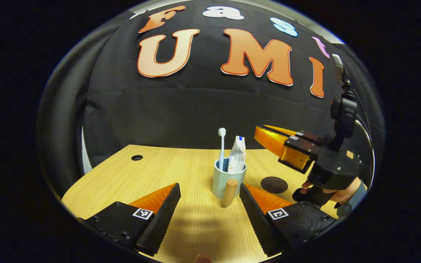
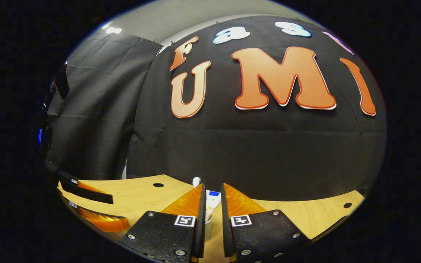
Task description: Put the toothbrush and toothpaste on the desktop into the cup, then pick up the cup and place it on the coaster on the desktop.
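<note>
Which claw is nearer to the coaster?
Right. The right claw hangs above the table near the coaster, toward the cup. The left claw sits farther back, open, facing the cup.

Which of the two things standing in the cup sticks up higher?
The toothbrush: its white bristle head rises above the top of the toothpaste tube beside it in the cup.

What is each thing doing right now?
toothbrush: standing upright in the cup, bristles up.
toothpaste: standing in the cup beside the toothbrush.
cup: upright on the desk, not on the coaster.
coaster: bare, right of the cup.
left gripper: open, cup ahead.
right gripper: nearly closed, holding nothing.
</note>
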### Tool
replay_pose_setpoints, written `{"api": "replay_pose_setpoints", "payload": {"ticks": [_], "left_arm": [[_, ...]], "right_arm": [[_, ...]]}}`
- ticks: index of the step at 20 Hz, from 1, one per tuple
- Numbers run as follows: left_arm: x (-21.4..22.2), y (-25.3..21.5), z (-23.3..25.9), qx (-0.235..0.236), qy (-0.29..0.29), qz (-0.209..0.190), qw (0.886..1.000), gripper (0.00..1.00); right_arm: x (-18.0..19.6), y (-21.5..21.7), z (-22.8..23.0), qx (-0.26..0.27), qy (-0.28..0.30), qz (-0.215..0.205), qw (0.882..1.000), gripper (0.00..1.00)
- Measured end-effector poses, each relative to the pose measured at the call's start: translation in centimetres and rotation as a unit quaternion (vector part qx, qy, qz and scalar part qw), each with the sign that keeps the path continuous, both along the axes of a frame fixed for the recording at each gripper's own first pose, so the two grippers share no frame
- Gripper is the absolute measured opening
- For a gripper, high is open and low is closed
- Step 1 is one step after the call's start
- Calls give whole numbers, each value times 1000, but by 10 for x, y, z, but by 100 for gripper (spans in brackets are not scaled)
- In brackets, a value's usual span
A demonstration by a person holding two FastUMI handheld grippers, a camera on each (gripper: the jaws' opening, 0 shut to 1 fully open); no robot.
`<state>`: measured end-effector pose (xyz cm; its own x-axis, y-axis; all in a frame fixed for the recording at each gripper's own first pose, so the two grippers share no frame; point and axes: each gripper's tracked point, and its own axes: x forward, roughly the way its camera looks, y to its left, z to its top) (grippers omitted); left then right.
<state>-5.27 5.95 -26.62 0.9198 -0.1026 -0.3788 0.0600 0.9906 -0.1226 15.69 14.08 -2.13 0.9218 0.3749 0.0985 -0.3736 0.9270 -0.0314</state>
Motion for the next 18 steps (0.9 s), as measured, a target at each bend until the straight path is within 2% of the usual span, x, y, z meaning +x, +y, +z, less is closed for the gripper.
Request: {"api": "replay_pose_setpoints", "payload": {"ticks": [1, 3, 5, 6, 8, 12, 18], "left_arm": [[4, -3, -3, 2, 6, -5, 1000, 98], [13, -10, 0, 2, 12, -16, 1000, 98], [29, -26, 0, 0, 30, -42, 999, 98], [34, -30, -3, -1, 46, -51, 998, 98], [49, -34, -8, -12, 76, -63, 995, 98], [55, -46, -21, -8, 145, -94, 985, 98], [66, -54, -42, 43, 232, -102, 966, 97]], "right_arm": [[-4, -8, 4, -8, 0, -6, 1000, 37], [-18, -30, 20, -14, -12, -20, 1000, 55], [-32, -59, 37, 4, -11, -43, 999, 81], [-38, -69, 41, 9, -9, -52, 999, 85], [-52, -88, 51, 14, -15, -65, 998, 89], [-75, -113, 63, 7, -22, -84, 996, 90], [-112, -131, 76, 4, -39, -84, 996, 92]]}}
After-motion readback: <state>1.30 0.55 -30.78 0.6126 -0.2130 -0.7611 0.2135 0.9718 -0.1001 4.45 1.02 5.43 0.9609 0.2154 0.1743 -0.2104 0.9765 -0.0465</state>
